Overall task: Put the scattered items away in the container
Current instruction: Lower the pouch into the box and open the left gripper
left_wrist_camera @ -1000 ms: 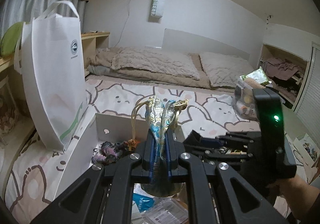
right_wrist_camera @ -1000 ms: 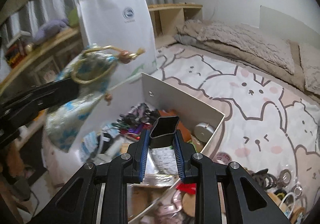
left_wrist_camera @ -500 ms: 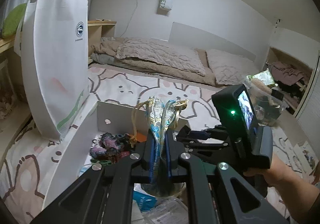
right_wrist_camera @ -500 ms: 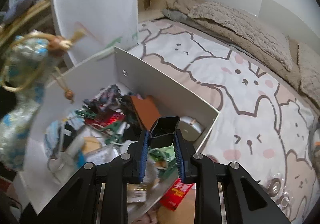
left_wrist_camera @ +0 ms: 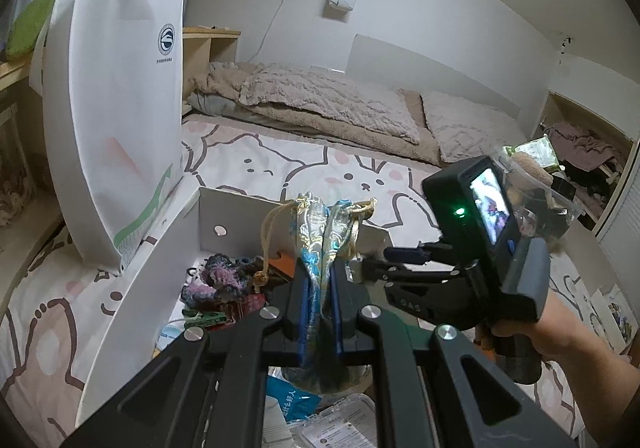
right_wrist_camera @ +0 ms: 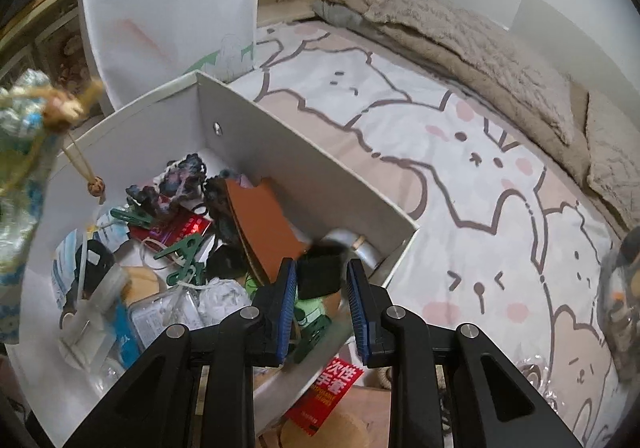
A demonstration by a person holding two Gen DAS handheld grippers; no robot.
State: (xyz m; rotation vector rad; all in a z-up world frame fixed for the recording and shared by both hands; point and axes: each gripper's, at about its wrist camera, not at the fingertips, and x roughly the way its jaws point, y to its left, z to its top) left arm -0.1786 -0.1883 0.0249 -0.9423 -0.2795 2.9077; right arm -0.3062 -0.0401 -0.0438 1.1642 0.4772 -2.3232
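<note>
Brocade, blue and gold: the drawstring pouch [left_wrist_camera: 320,248] stands upright in our left gripper [left_wrist_camera: 319,312], pads clamped on its neck, hanging right above the white box [left_wrist_camera: 132,288]. Straight down lies the clutter inside. Our right gripper [right_wrist_camera: 322,302] hovers parted over the box's near corner, a small black case [right_wrist_camera: 322,274] loose between its pads.

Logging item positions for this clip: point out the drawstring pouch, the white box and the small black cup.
drawstring pouch [left_wrist_camera: 320,248], left wrist view, gathered neck above the fingers.
white box [right_wrist_camera: 304,171], right wrist view, inner far wall.
small black cup [right_wrist_camera: 320,274], right wrist view, its side.
</note>
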